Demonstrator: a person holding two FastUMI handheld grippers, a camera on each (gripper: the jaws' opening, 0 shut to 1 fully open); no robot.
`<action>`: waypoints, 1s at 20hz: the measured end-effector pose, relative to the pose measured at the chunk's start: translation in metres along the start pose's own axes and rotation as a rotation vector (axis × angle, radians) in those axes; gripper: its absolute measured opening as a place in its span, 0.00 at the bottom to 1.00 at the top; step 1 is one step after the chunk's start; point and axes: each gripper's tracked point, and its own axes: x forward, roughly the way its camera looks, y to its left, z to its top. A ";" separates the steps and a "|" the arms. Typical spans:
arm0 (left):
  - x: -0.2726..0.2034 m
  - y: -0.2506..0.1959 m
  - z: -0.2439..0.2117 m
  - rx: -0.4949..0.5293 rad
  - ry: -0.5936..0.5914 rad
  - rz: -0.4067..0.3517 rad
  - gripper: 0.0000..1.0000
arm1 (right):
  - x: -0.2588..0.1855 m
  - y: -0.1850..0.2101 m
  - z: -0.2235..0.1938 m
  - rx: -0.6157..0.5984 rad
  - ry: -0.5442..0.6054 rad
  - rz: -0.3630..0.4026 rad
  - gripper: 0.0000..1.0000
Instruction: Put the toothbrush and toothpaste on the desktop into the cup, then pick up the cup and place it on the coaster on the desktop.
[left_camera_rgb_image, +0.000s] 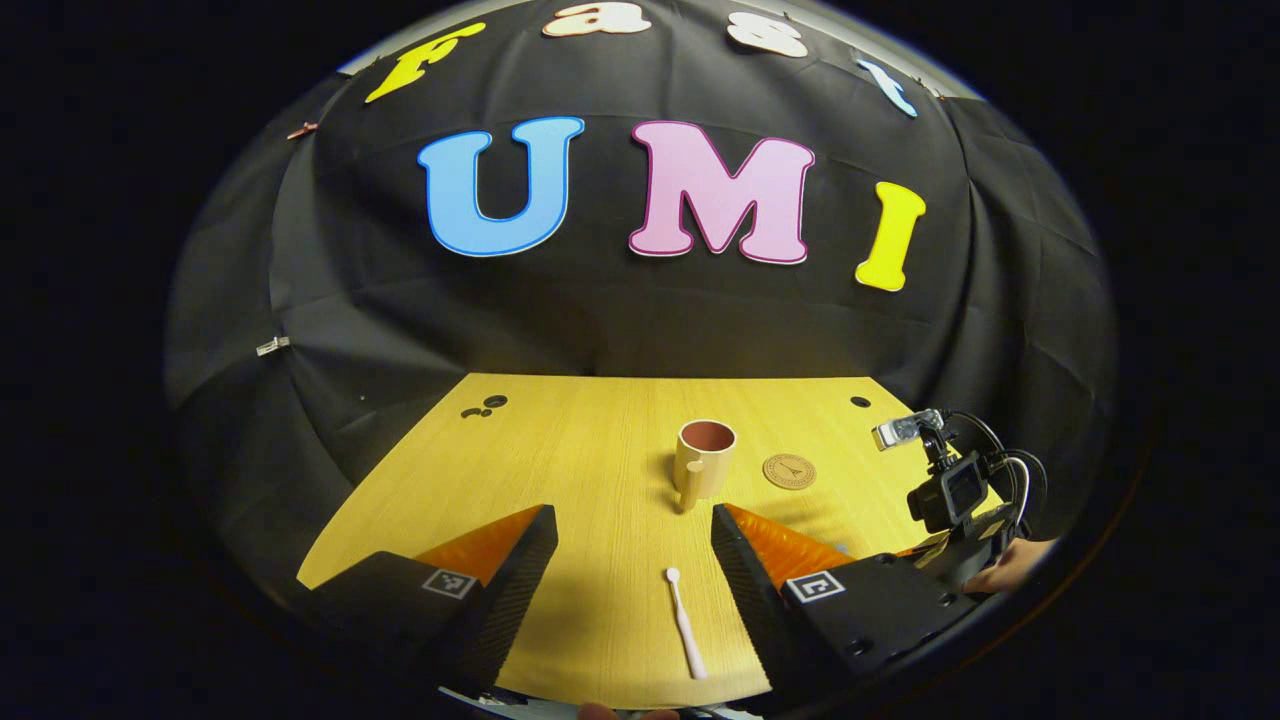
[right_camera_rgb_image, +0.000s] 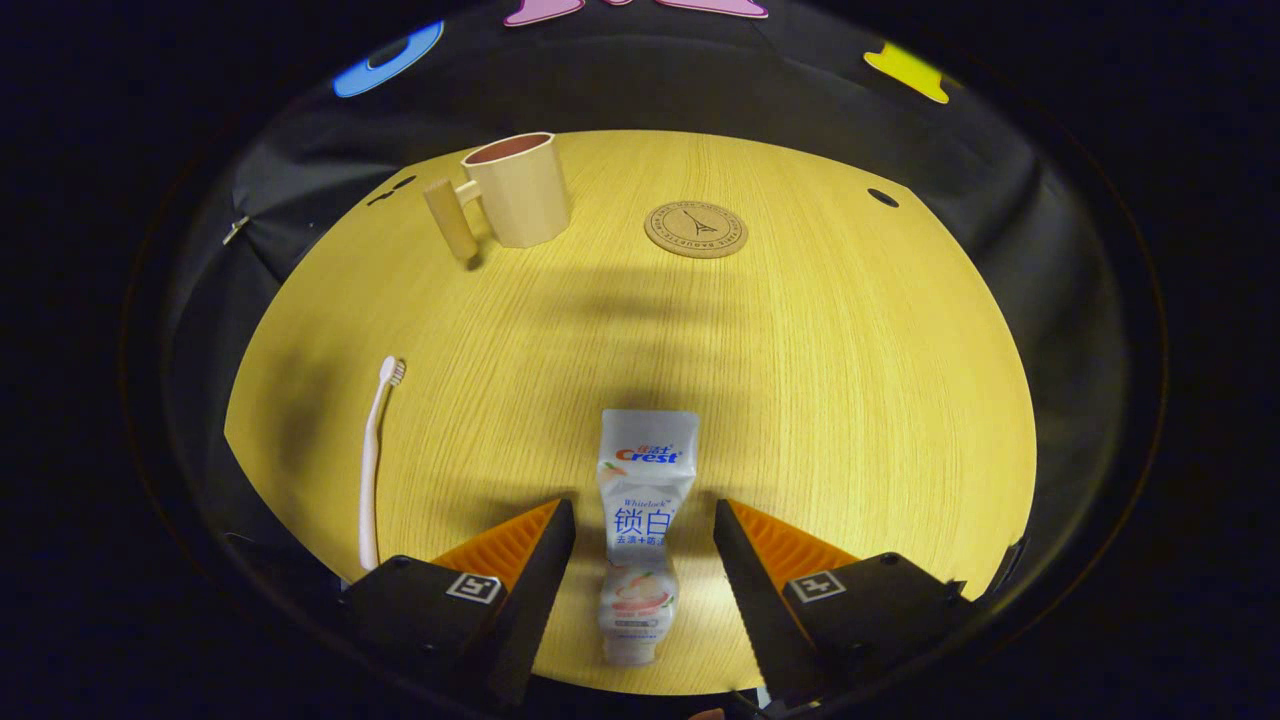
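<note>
Logging progress: nothing done | toothbrush flat on desk, lower centre, between my wide left gripper | toothpaste flat between my wide right gripper, untouched | cup empty, upper left, beside coaster | all steps remain.

"Crest" with the Chinese characters 锁白 on the toothpaste tube; coaster print too small to read.

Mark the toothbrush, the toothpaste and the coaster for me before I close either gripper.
toothbrush (left_camera_rgb_image: 684, 618): left gripper view, middle of the handle.
toothpaste (right_camera_rgb_image: 644, 500): right gripper view, middle of the tube body.
coaster (right_camera_rgb_image: 696, 228): right gripper view, centre of the disc.
</note>
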 end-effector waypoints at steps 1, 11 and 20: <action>0.000 0.002 -0.002 -0.001 0.000 0.004 0.96 | 0.002 -0.001 0.000 0.000 0.008 -0.008 0.84; -0.003 0.009 -0.006 -0.005 0.010 0.035 0.96 | 0.006 0.002 -0.012 -0.034 0.092 -0.027 0.37; -0.002 0.006 -0.004 -0.003 0.012 0.035 0.96 | -0.001 0.003 -0.004 -0.071 0.034 0.006 0.29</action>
